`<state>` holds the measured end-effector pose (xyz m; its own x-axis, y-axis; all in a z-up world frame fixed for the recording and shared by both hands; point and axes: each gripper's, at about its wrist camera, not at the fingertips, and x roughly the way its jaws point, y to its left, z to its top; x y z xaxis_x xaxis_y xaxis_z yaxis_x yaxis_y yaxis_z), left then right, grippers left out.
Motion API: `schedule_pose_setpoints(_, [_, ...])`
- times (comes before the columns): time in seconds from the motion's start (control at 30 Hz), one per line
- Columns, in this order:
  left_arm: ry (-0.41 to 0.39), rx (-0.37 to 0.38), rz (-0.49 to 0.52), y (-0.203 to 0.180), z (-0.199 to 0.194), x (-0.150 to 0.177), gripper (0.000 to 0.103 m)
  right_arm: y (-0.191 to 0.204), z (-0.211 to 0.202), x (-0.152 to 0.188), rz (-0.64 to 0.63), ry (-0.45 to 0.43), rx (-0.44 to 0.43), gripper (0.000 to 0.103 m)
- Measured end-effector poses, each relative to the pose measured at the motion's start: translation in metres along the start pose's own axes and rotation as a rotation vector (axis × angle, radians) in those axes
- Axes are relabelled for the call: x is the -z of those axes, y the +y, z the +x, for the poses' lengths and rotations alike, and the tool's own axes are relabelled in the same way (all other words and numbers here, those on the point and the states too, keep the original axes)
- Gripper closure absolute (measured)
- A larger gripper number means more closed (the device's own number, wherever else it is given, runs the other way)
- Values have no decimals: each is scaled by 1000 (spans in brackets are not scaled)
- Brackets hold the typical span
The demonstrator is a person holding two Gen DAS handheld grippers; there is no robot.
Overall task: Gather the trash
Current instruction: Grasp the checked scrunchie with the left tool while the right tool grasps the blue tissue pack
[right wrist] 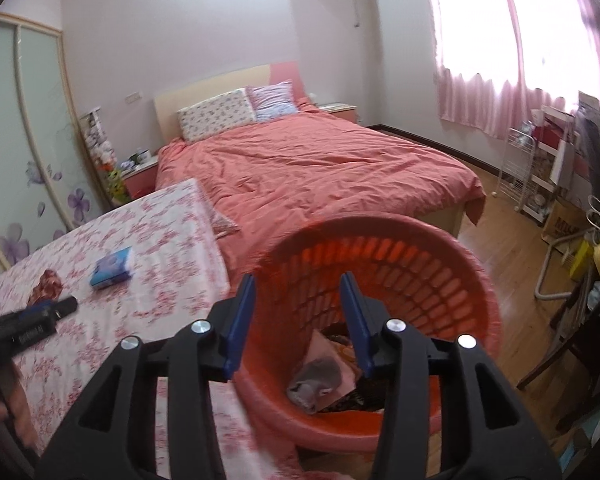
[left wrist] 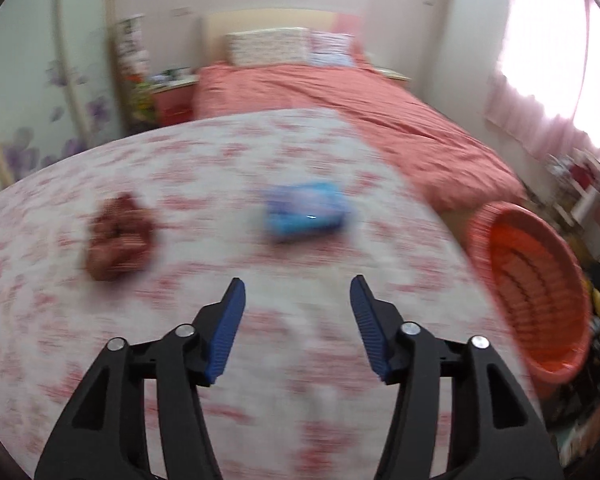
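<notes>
Orange slotted plastic formed the round basket, which stood just beside the table with its floral cloth. Over the basket the right gripper was angled downward, fingers parted and empty, above crumpled wrappers inside. Over the table the left gripper was tilted down, fingers apart, nothing held. Beyond it lay a blue packet and a crumpled reddish-brown wrapper.

A coral-covered bed with two pillows stands beneath pink curtains.
</notes>
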<state>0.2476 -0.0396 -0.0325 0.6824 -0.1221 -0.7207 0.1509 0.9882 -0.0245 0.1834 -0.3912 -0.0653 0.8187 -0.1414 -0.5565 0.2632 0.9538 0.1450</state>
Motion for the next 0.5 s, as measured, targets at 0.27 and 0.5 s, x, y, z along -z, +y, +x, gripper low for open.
schedule_pose_setpoints(0.27, [-4, -161, -184, 113, 11, -21, 48, 50, 6, 2, -76, 25, -55, 57])
schedule_pose_setpoints(0.5, [67, -112, -266, 147, 38, -26, 52, 89, 12, 2, -142, 47, -82, 57])
